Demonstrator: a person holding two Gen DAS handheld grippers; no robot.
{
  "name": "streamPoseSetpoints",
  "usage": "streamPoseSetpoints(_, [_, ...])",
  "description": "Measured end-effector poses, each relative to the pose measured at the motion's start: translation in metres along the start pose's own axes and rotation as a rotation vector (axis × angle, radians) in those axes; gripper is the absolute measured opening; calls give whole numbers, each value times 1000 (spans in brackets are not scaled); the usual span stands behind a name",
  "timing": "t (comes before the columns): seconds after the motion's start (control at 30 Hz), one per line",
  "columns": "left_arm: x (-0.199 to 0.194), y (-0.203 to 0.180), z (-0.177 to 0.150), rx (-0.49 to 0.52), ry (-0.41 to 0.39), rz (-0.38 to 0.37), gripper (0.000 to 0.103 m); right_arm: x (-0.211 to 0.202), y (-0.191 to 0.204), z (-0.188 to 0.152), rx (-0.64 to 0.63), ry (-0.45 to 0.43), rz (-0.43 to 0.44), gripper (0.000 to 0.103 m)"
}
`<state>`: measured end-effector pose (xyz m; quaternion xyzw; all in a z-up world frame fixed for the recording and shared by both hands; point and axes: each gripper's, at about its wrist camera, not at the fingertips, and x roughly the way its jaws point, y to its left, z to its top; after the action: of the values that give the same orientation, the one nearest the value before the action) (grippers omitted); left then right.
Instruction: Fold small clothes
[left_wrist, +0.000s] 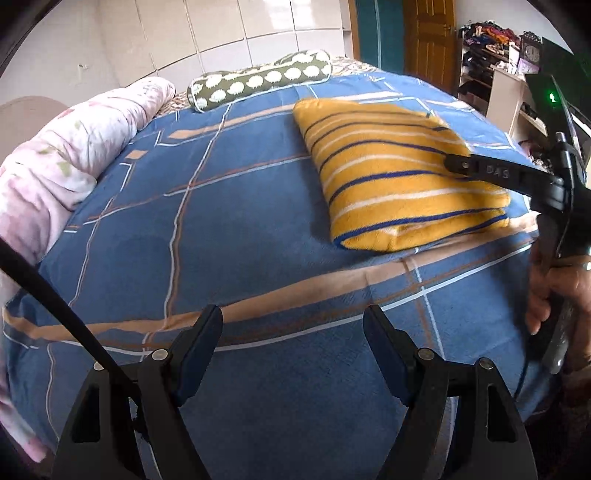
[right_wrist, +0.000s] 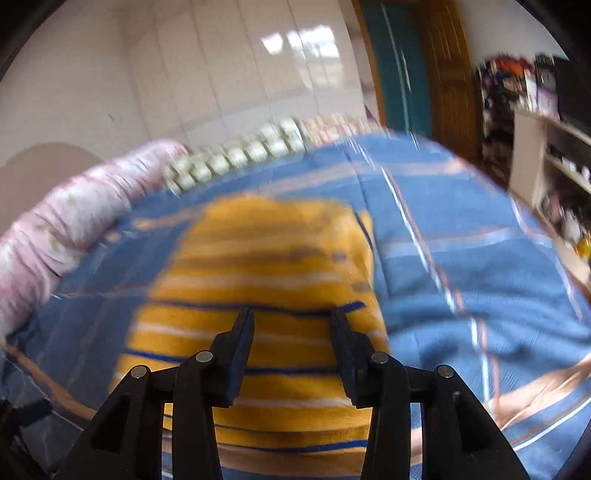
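Yellow fleece with blue and white stripes, the small garment lies folded into a thick oblong on the blue checked bedsheet, toward the right half of the bed and well short of the pillows. It already looks doubled over several times, its layered edge showing at the near end, so I would judge the folding nearly finished, with only a last squaring-up or pressing flat left to do.

The left tongs hover over bare sheet near the foot of the bed, spread wide and holding nothing. The right tongs hang above the garment, their jaws apart with only striped cloth showing between them; their own camera is smeared by motion, so whether the tips touch the fleece I cannot tell. From the left camera, one dark finger of those tongs reaches across the garment's right side.

If another fold is wanted, the next move calls for pinching the near edge and carrying it evenly across without dragging the layers askew.

Raised letters on that finger read something like "DAS". No other writing is legible.
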<state>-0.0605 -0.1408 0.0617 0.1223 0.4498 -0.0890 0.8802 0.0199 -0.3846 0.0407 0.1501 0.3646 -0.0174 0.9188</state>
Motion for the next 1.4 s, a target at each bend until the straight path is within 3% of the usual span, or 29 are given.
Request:
streamPoseSetpoints(0.07, [8,-1,-2,1,16,-2,78,-5,-15,2,59,-8,28,45])
streamPoseSetpoints(0.2, [27,1,-7,-21,63,-31,78,-20,-46,6,139,-32,-108,56])
streamPoseSetpoints(0.3, [34,5,-12,-47,62,-46,85,-22,-74,2,261,-9,-89,56])
streamPoseSetpoints(0.37, [35,8,-14,-57,49,-47,90,-29,-78,3,299,-48,-56,56])
streamPoseSetpoints(0.5, [42,15,-19,-100,41,-55,101,-49,-38,8,181,-146,93,56])
streamPoseSetpoints(0.6, [45,19,-20,-126,39,-68,103,-34,-11,1,130,-73,176,54])
streamPoseSetpoints(0.67, [45,17,-21,-117,27,-62,103,-12,-9,-9,131,29,120,53])
streamPoseSetpoints(0.7, [44,16,-22,-113,17,-59,103,-6,-13,-13,139,62,105,48])
streamPoseSetpoints(0.77, [44,16,-24,-115,1,-60,103,-11,-19,-15,160,53,91,46])
streamPoseSetpoints(0.83, [44,18,-26,-134,-7,-69,103,-20,-15,-12,138,34,23,49])
streamPoseSetpoints(0.9, [44,19,-28,-138,-15,-75,103,-34,-6,-12,100,-36,-6,52])
streamPoseSetpoints(1.0, [44,21,-30,-154,-36,-84,103,-39,27,-9,4,-79,87,52])
streamPoseSetpoints(1.13, [41,19,-32,-159,-58,-73,103,-26,82,-13,-135,-67,141,52])
streamPoseSetpoints(1.27, [33,23,-36,-163,-57,-89,103,5,123,-37,-274,31,105,52])
streamPoseSetpoints(1.4, [16,31,-42,-178,-76,-77,103,6,124,-56,-299,70,57,53])
